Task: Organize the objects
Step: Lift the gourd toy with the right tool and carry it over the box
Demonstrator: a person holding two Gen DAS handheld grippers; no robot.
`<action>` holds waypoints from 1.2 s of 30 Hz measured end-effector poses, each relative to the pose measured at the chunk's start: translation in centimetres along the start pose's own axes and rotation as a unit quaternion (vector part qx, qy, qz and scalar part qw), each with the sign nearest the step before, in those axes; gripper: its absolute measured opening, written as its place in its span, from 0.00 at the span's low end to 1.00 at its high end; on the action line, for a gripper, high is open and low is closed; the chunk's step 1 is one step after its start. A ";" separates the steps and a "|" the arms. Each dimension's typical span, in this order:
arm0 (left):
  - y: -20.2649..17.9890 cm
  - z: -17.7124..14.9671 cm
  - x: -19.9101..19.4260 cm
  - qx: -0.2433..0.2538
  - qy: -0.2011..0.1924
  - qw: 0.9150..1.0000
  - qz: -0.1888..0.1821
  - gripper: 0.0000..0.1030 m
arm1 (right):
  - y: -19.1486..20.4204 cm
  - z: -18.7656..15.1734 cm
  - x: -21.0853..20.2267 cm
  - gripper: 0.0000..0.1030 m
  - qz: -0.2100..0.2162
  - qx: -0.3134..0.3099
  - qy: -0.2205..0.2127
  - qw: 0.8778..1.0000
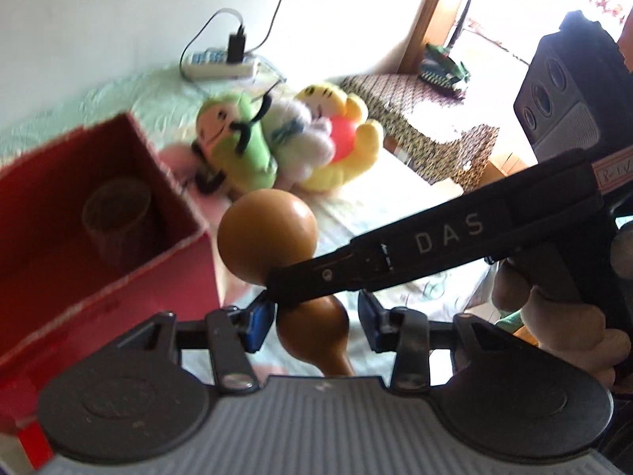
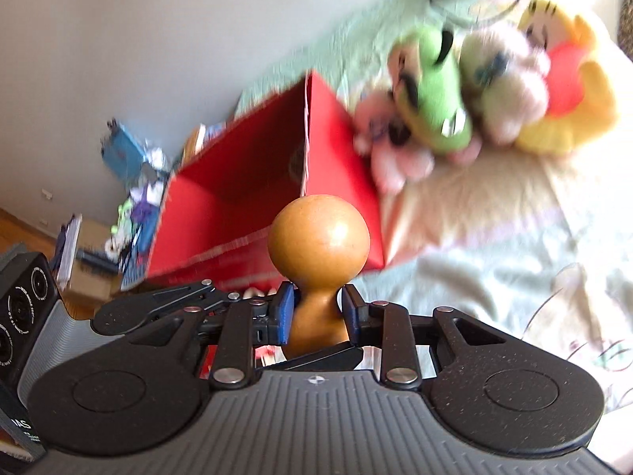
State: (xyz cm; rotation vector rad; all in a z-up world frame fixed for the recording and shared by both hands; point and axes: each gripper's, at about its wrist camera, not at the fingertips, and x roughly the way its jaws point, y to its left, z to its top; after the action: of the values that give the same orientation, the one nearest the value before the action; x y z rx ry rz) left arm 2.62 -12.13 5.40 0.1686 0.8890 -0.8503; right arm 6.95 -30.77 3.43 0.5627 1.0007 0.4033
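A brown gourd (image 2: 319,237) is gripped at its narrow waist by my right gripper (image 2: 316,312), which is shut on it. In the left wrist view the same gourd (image 1: 267,233) shows, with the right gripper's black finger (image 1: 415,249) crossing its waist. My left gripper (image 1: 314,320) is open around the gourd's lower bulb, its blue pads apart from it. An open red box (image 1: 118,213) stands to the left with a brown cup (image 1: 116,217) inside; the box also shows in the right wrist view (image 2: 253,194). Both grippers hover beside the box over the bed.
A pile of plush toys (image 1: 277,138) lies behind the gourd on the bed sheet (image 1: 395,198). A power strip with charger (image 1: 221,61) sits by the wall. A patterned cushion (image 1: 427,118) and a speaker (image 1: 569,91) are at right. Floor clutter (image 2: 130,206) lies left of the box.
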 end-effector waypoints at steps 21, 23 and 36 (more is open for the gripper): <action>11.6 5.8 -6.2 -0.022 -0.080 0.991 0.105 0.40 | 11.1 9.5 7.2 0.29 0.044 -0.166 -0.018 0.985; 13.0 5.7 -5.9 -0.030 -0.072 0.991 0.110 0.40 | 11.8 9.7 8.7 0.29 0.038 -0.176 -0.011 0.984; 20.0 3.2 2.5 -0.079 0.049 0.992 0.089 0.40 | 9.2 9.0 18.5 0.29 -0.013 -0.150 0.076 0.986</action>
State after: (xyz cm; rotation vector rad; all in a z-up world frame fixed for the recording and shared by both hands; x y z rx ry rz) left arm 19.70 -1.66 1.48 0.1492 1.0128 -0.6071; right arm 23.22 -15.47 0.35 0.2494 1.0689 0.5683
